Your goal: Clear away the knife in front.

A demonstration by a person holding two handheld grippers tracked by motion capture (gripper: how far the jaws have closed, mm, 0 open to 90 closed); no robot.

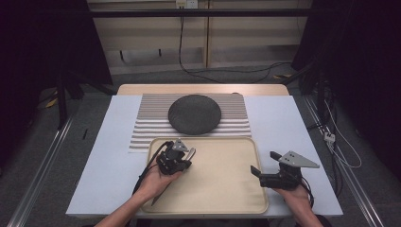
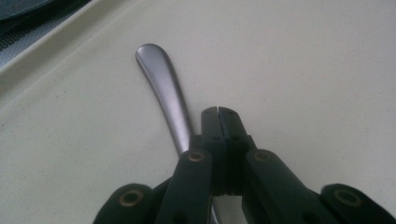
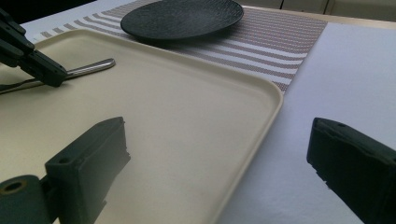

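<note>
A metal utensil handle [image 1: 190, 152] [image 2: 163, 84] [image 3: 91, 67] lies on the cream tray [image 1: 222, 182] near its far left corner. My left gripper [image 1: 185, 158] [image 2: 218, 112] sits low over the tray, jaws pressed flush together with nothing between them. The handle runs along their left side and passes under the linkage; its other end is hidden under the hand. My right gripper [image 1: 263, 162] [image 3: 217, 128] is open wide, one jaw over the tray and the other over the white cover, straddling the tray's right rim [image 3: 261, 121].
A dark round plate [image 1: 195, 114] [image 3: 182, 18] rests on a striped placemat [image 1: 142, 132] [image 3: 261, 46] just beyond the tray. A white cover [image 1: 108, 156] spreads over the table on both sides. Cables trail on the floor behind.
</note>
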